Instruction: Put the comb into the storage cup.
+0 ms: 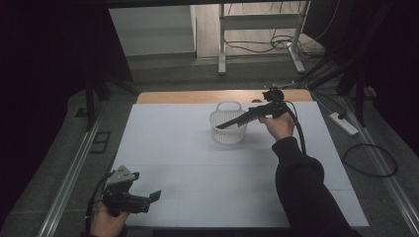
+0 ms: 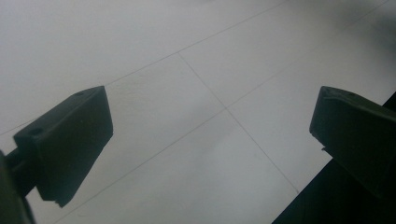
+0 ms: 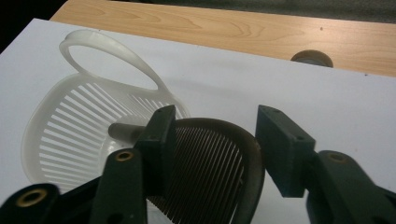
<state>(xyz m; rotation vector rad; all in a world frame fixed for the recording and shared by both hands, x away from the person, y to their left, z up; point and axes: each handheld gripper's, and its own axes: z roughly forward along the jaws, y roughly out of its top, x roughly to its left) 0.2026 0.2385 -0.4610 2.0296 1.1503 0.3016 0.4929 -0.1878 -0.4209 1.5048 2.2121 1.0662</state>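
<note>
White sheet point(image 1: 197, 163): covers the bench, with a wooden strip point(image 1: 197, 96) of the bench bare at the far edge; thin seam lines cross it.
Basket point(image 1: 228, 123): white slatted plastic with a loop handle, standing on the sheet near the wooden strip, right of the sheet's middle. Seen from the right gripper view, the basket point(image 3: 93, 126) lies just beyond the fingers, with a pale rod-like piece point(image 3: 123, 130) inside it.
Right gripper point(image 1: 230, 123): held in the person's right hand point(image 1: 279, 123), reaching from the right so that its tip is over the basket.
Right fingers point(image 3: 161, 140): apart, with a gap between them; a dark comb point(image 3: 210, 172) with fine teeth sits in that gap, its curved back toward the right-hand finger. Whether either pad touches the comb I cannot tell.
Left gripper point(image 1: 153, 197): in the left hand point(image 1: 106, 219), at the sheet's near left corner, well apart from the basket.
Left fingers point(image 2: 70, 140): wide apart, nothing between them but bare sheet.
</note>
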